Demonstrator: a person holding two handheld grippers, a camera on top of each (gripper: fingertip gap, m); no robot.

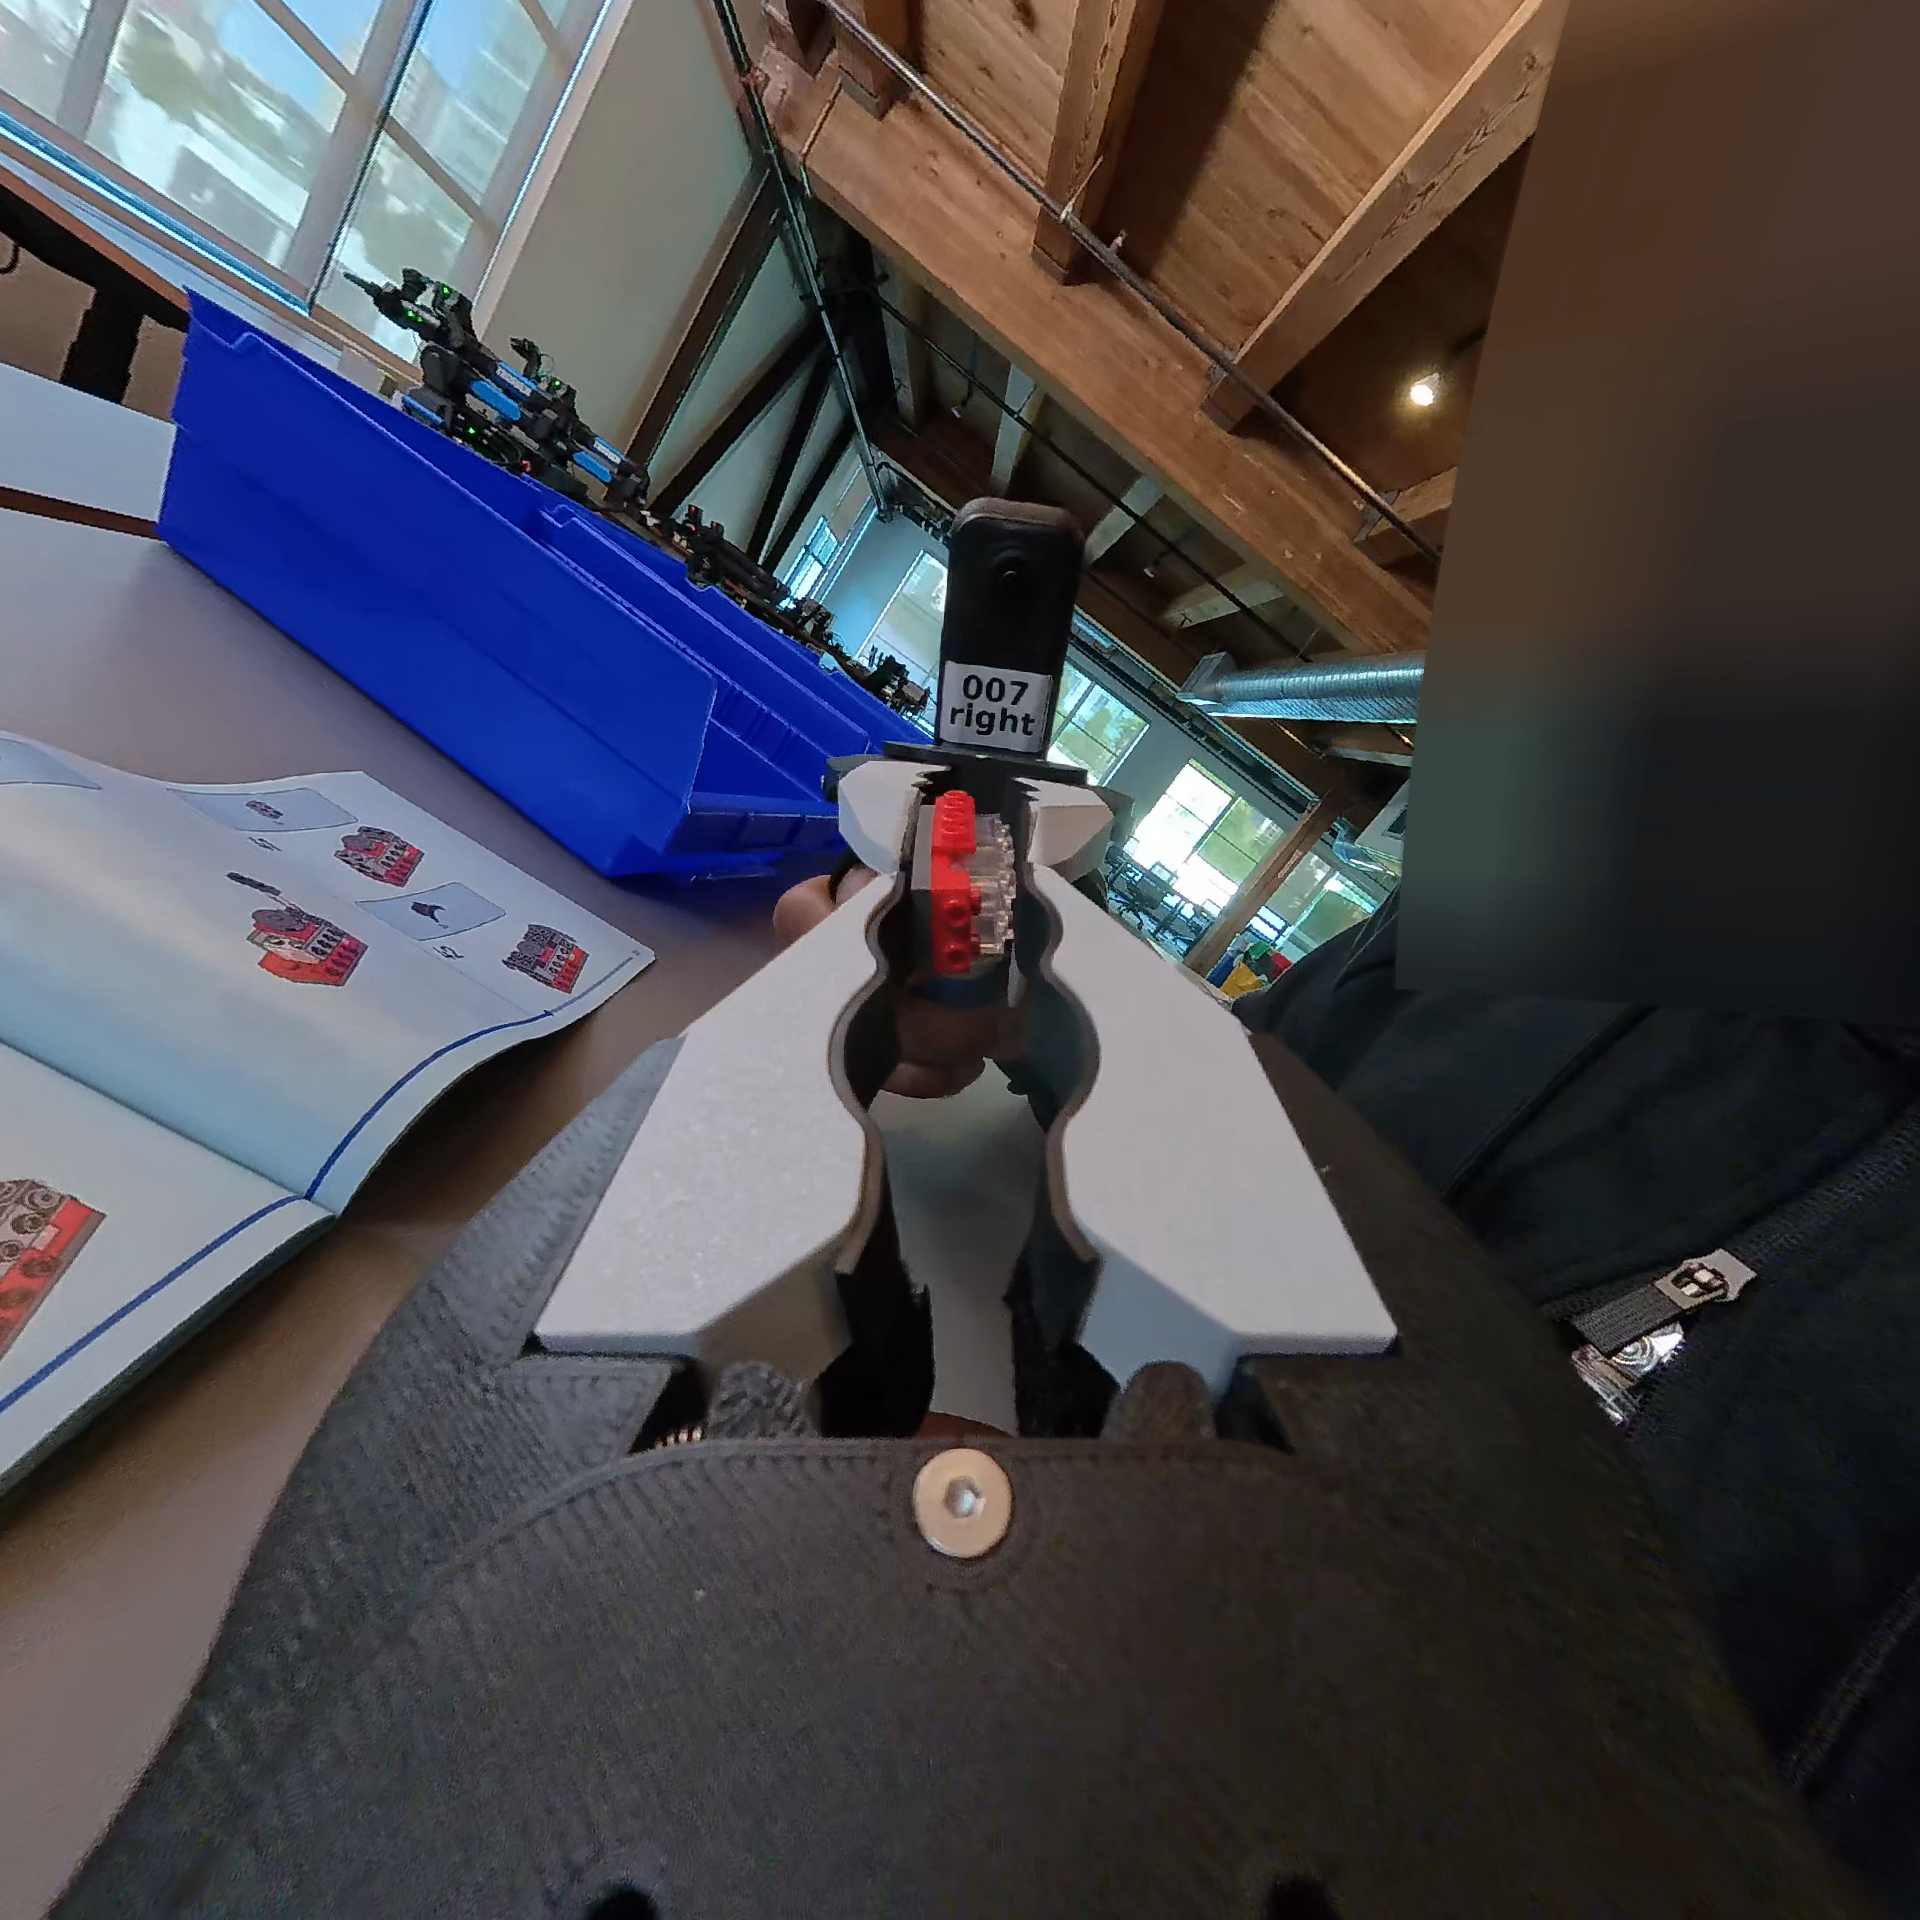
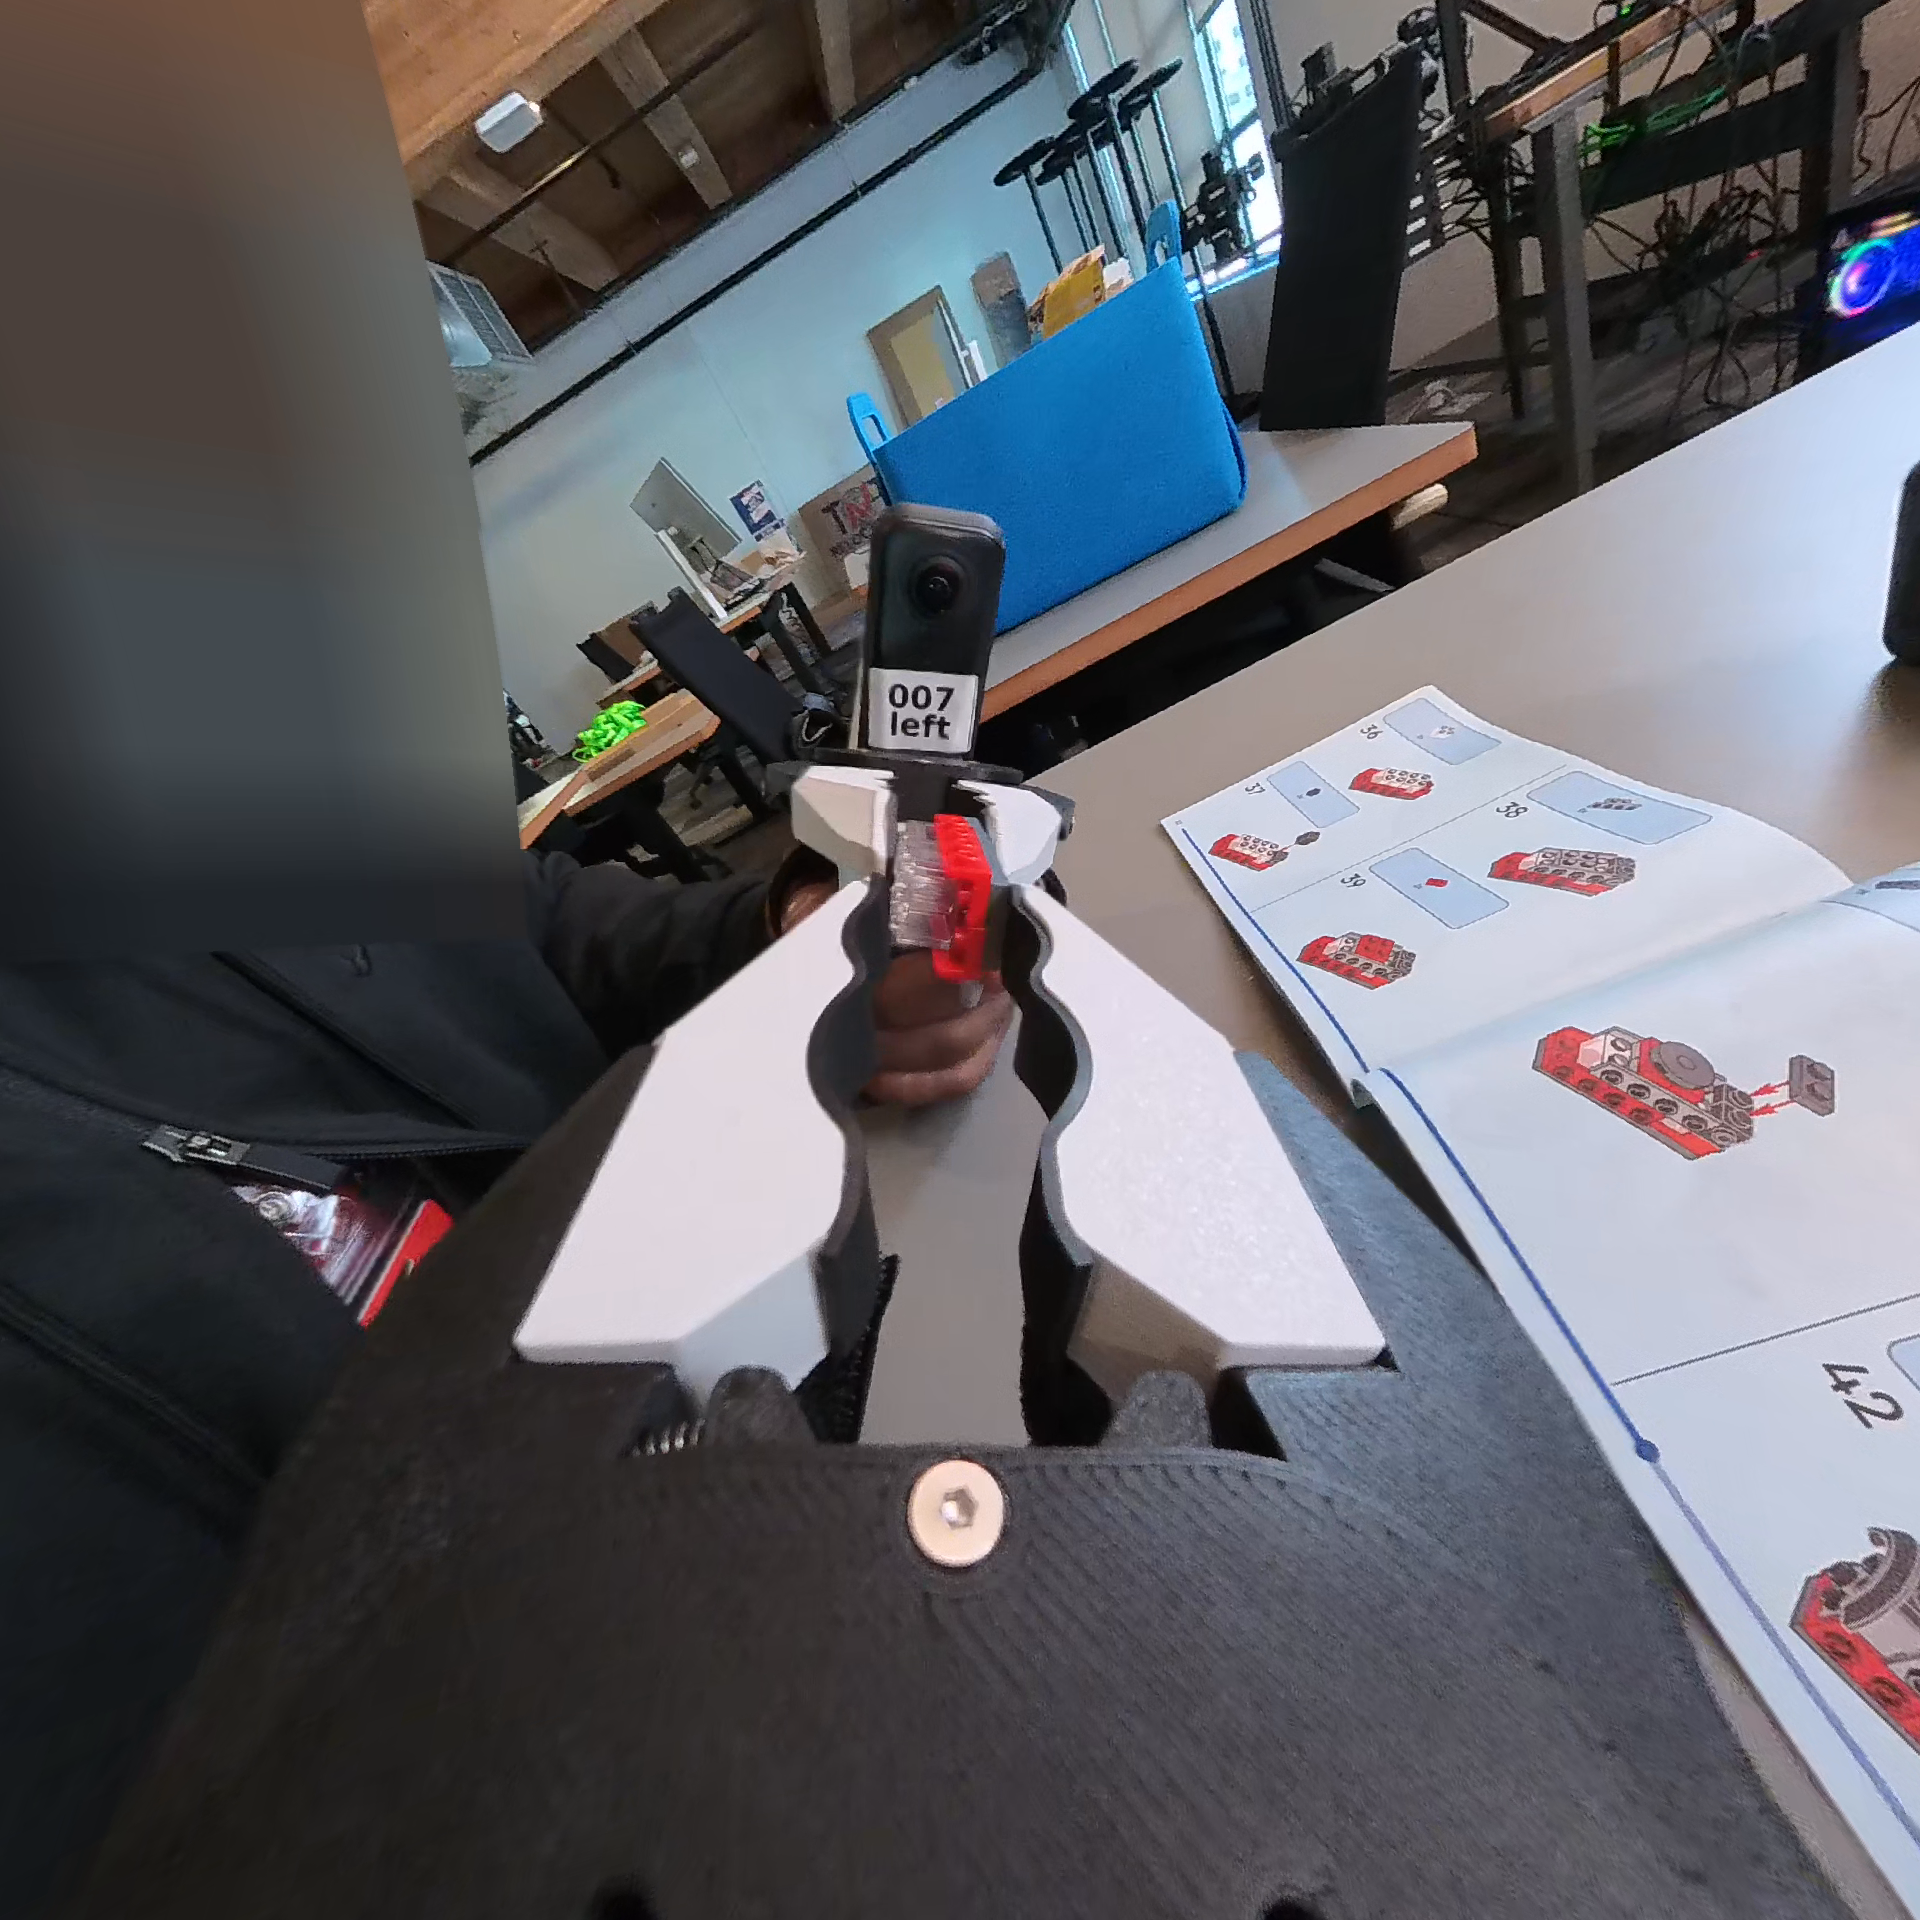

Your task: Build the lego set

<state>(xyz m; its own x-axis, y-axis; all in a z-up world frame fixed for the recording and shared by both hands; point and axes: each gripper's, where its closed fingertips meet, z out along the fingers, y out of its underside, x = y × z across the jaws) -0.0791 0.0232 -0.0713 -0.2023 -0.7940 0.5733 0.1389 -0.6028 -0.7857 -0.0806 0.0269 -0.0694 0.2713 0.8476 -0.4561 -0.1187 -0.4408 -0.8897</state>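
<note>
A: Red, clear and grey: that is the small lego assembly [image 1: 961,883], held up in the air between the two tools, above the near edge of the grey bench [image 1: 436,707]; where do you see it from your side?

B: The same lego assembly [image 2: 940,899] sits at the tips of the right tool [image 2: 940,935]; its pale fingers [image 2: 727,1143] are drawn close together, with only a narrow gap, and they meet the stack at its lower end; the left tool [image 2: 925,831] faces it from the far side, its short pale tips pinching the upper part of the stack.

A: From the left wrist view it mirrors that; the left tool [image 1: 956,935] is nearly closed on the assembly, and the right tool [image 1: 971,821] clamps it from the opposite end; a hand [image 1: 935,1049] shows behind the bricks, though it is blurred; I cannot tell for certain which tool bears the weight.

B: And the rest?

A: An open instruction booklet [image 1: 260,987] lies flat on the bench, just beside the tools; a blue plastic bin [image 1: 436,582] stands behind it.

B: The instruction booklet [image 2: 1610,1039] lies to the side in my view too; a person's dark jacket [image 2: 260,1091] fills the other side.
</note>
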